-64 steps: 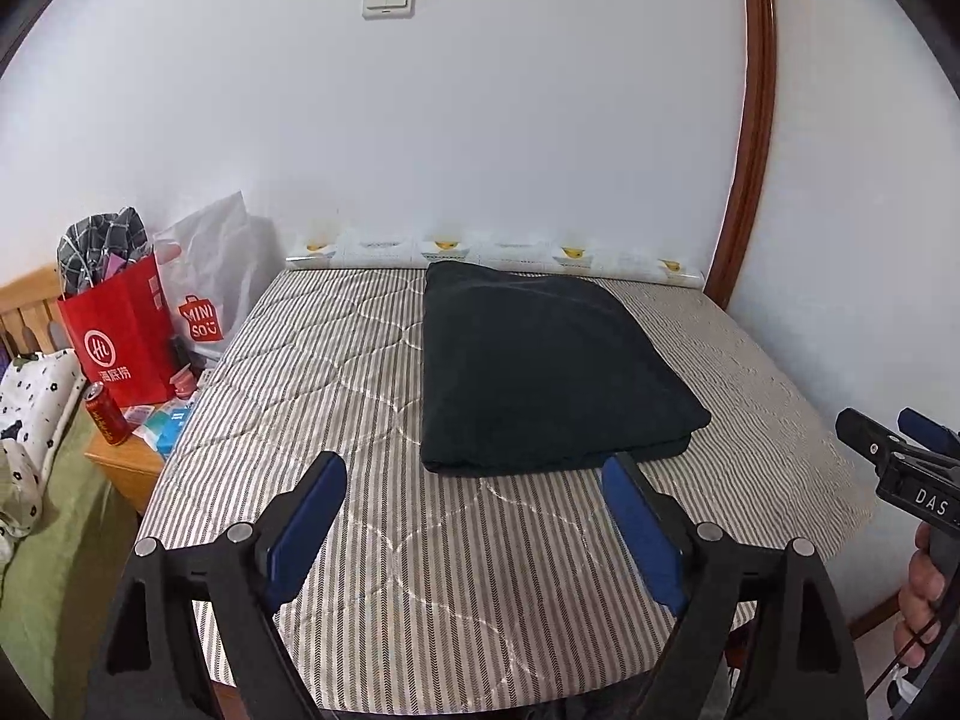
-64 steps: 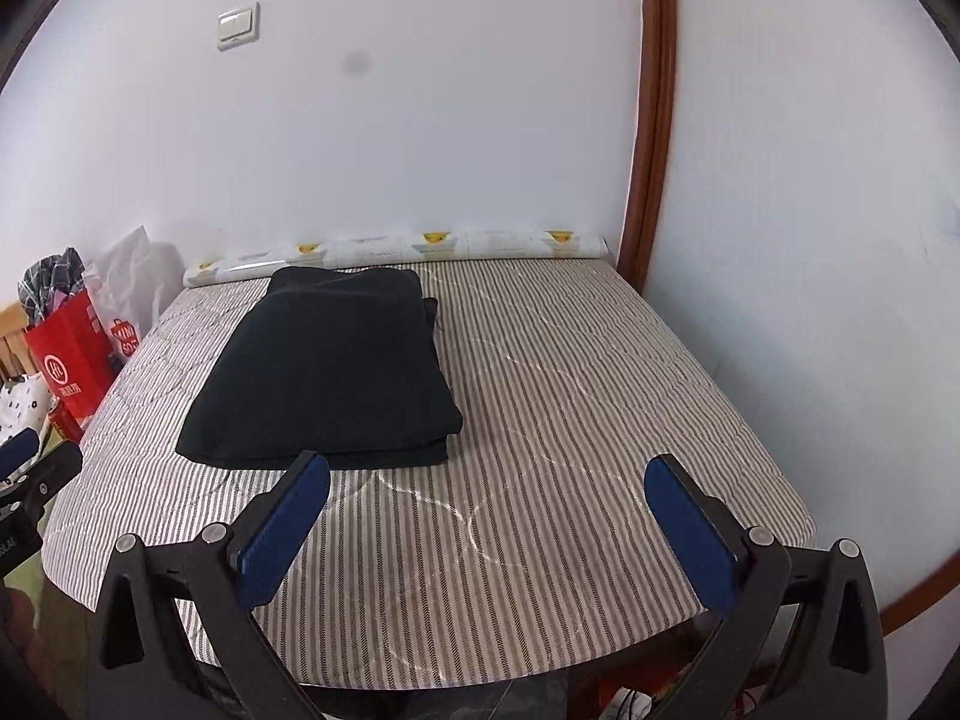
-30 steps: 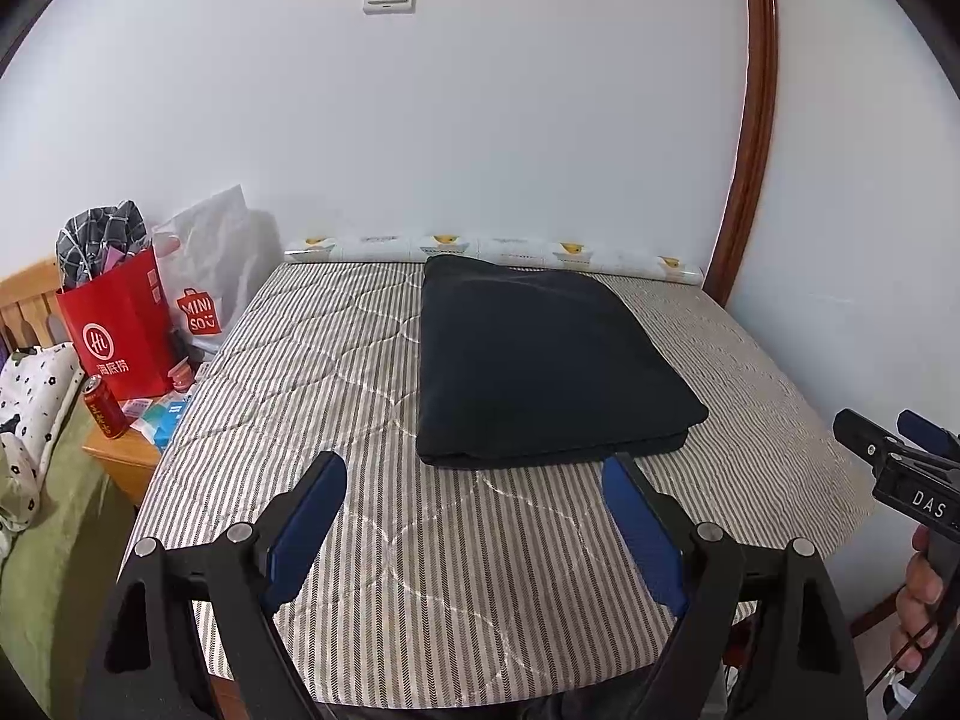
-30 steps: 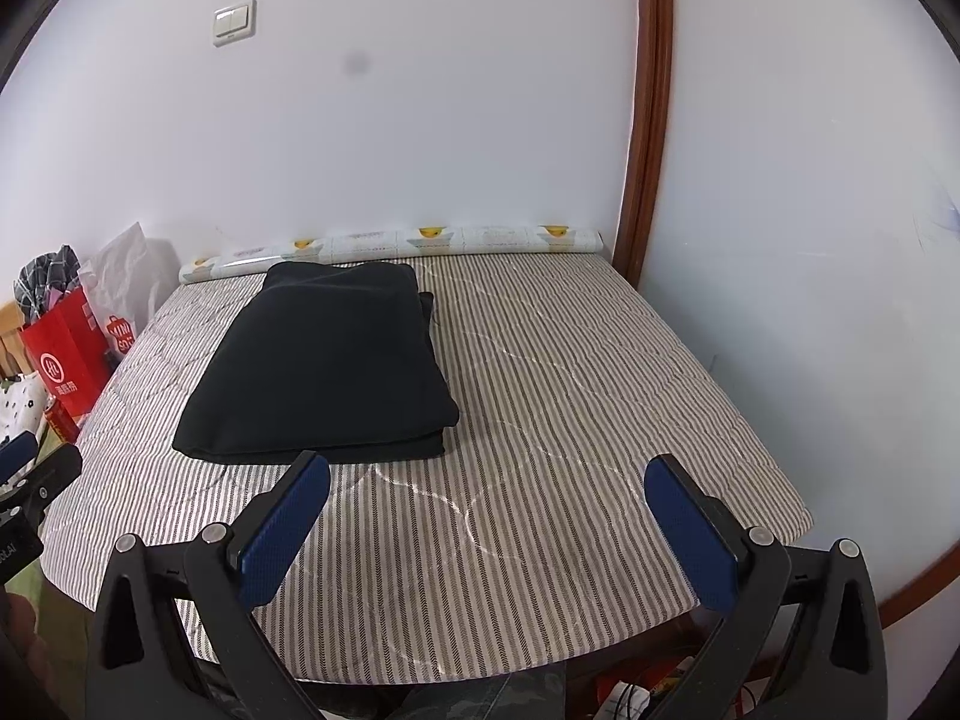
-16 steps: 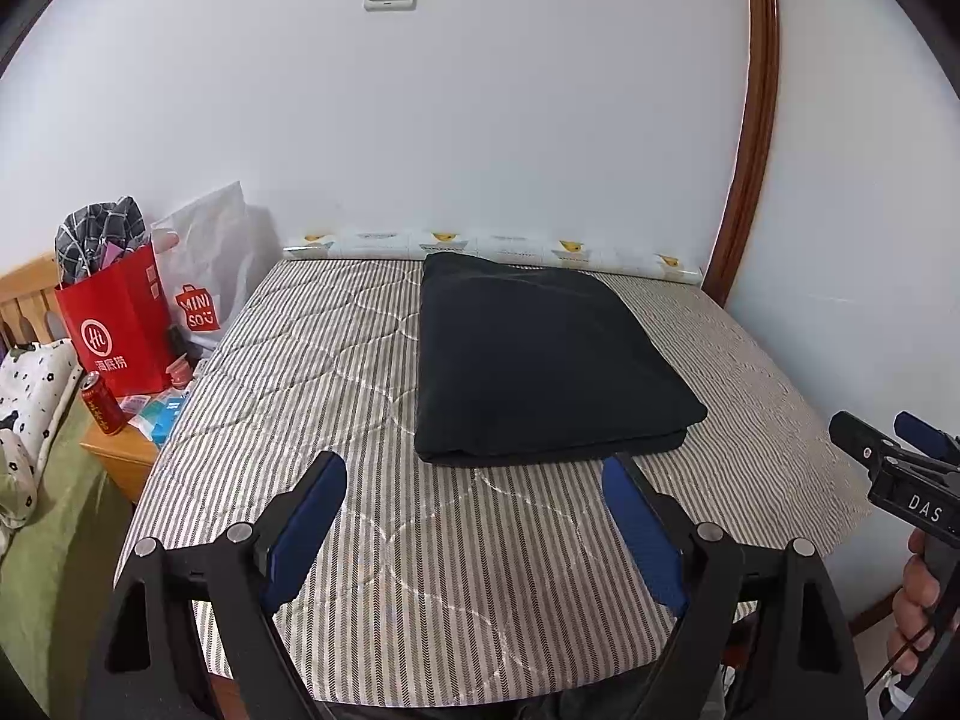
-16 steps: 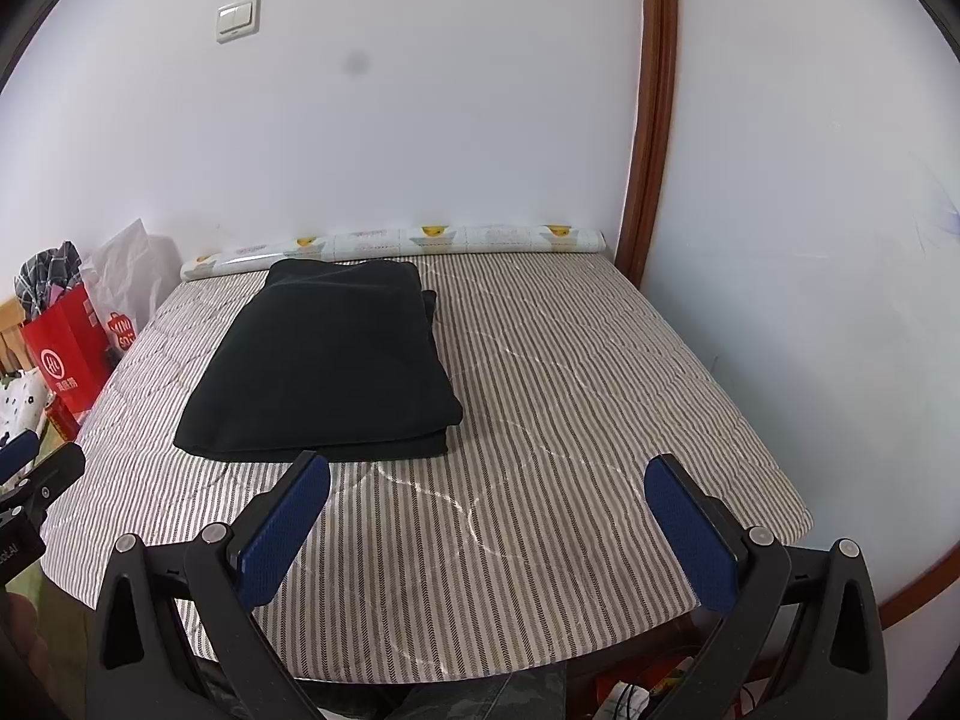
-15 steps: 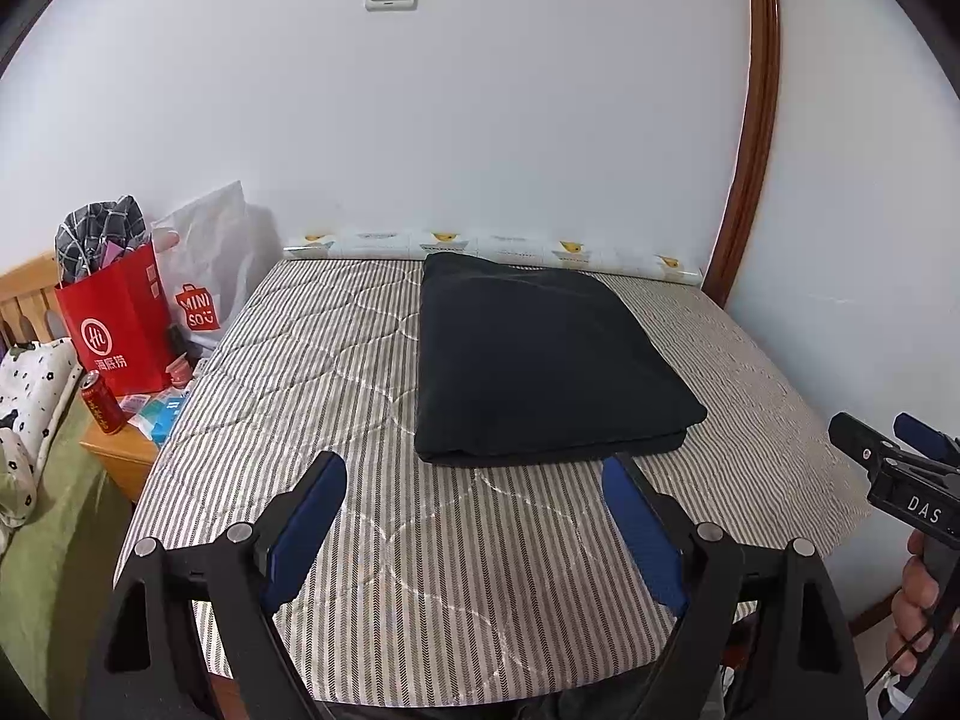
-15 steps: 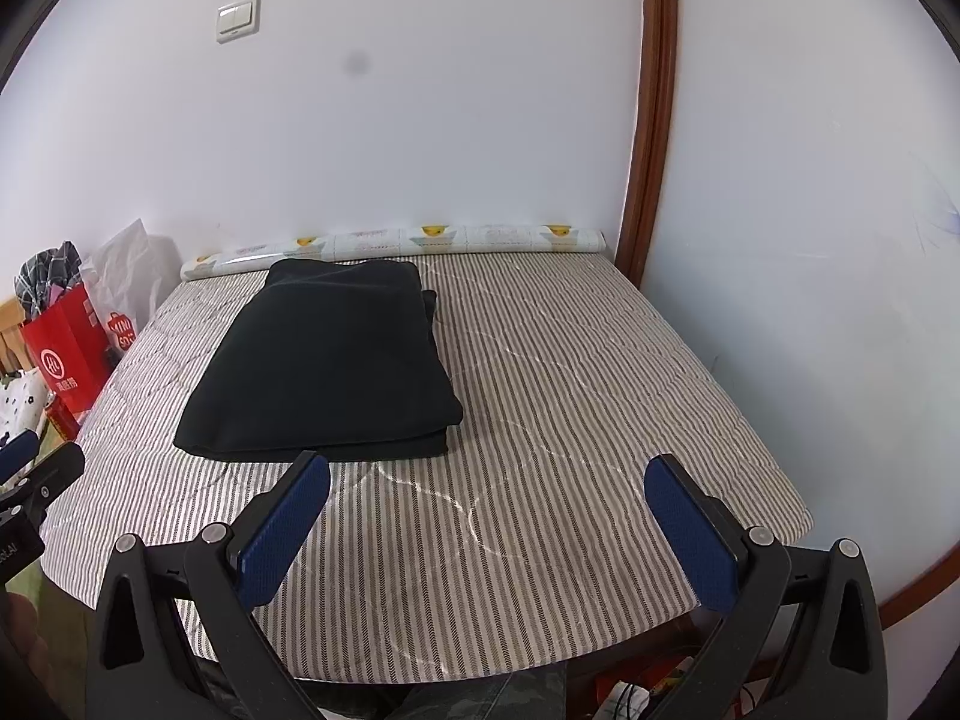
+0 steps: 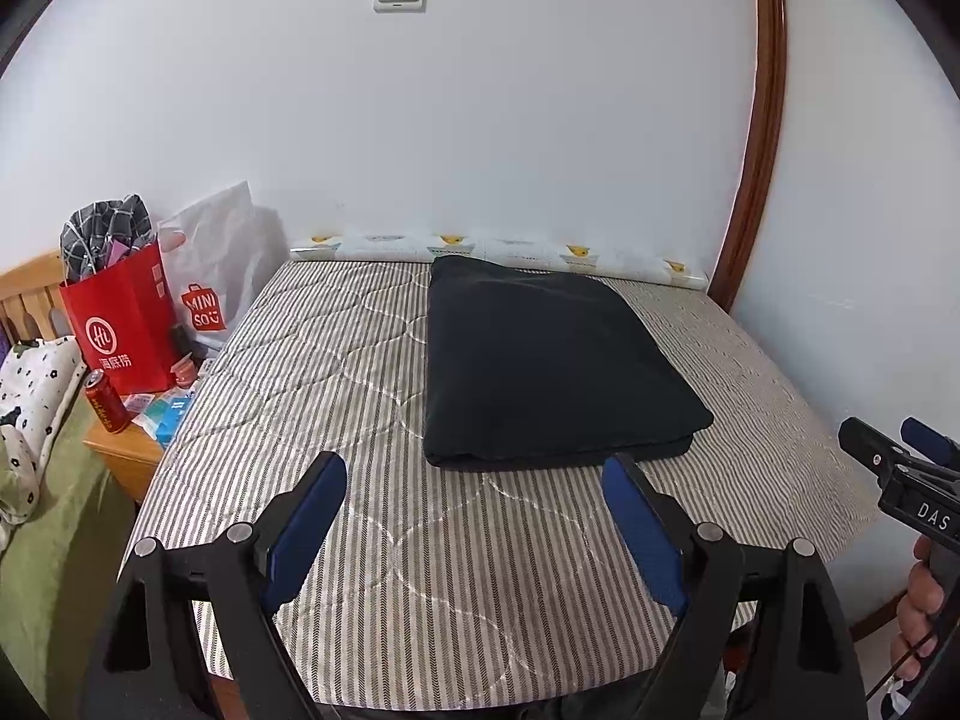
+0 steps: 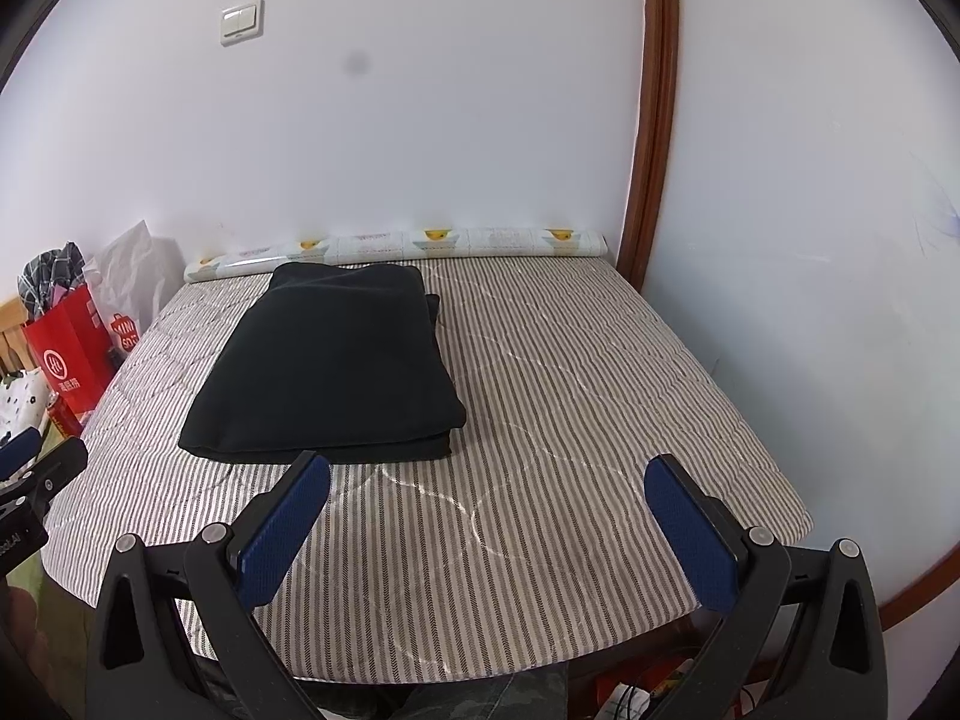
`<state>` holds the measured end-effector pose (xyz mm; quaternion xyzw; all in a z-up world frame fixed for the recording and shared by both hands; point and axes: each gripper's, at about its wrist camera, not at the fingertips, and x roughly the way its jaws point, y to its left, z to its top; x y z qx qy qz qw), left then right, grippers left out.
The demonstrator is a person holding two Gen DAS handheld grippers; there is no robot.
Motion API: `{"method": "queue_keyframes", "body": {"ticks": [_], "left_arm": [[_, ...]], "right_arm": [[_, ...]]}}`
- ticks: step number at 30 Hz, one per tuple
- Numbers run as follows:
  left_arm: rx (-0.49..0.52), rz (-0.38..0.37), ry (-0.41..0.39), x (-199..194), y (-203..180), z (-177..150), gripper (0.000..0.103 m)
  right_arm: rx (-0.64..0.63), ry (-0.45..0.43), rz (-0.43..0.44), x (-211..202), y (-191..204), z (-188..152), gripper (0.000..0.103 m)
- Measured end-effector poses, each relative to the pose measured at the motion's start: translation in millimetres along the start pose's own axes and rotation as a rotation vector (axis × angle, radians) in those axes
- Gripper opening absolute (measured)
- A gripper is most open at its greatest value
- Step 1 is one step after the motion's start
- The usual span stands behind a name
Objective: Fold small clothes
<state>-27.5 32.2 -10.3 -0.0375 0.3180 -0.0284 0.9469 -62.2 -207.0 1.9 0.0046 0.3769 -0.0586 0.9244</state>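
A dark folded garment [image 9: 552,360] [image 10: 336,360] lies flat as a neat rectangle on the striped quilted table cover [image 9: 336,396] [image 10: 576,372], toward the back. My left gripper [image 9: 474,516] hovers over the near edge of the cover, short of the garment, jaws wide open with nothing between them. My right gripper [image 10: 489,516] also stands open and empty above the near edge, right of the garment. Each gripper shows at the side of the other's view: the right gripper [image 9: 900,456], the left gripper [image 10: 36,468].
A patterned roll [image 10: 396,246] lies along the back wall. Left of the table stand a red paper bag [image 9: 120,324], a white shopping bag [image 9: 216,276] and a red can [image 9: 105,402] on a wooden stand. A brown wooden frame [image 10: 651,120] rises at the back right corner.
Both views drifted slightly between two seconds and one second ago. Since then the grippers have stayed still and open, and the garment has not moved.
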Motion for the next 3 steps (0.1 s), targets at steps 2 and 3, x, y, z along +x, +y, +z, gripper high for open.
{"method": "queue_keyframes", "body": {"ticks": [2, 3], "left_arm": [[0.001, -0.002, 0.0, 1.3, 1.2, 1.5, 0.086], [0.001, -0.001, 0.001, 2.2, 1.5, 1.9, 0.086]], "right_arm": [[0.0, 0.0, 0.005, 0.2, 0.6, 0.1, 0.103], [-0.002, 0.0, 0.009, 1.1, 1.6, 0.5, 0.103]]}}
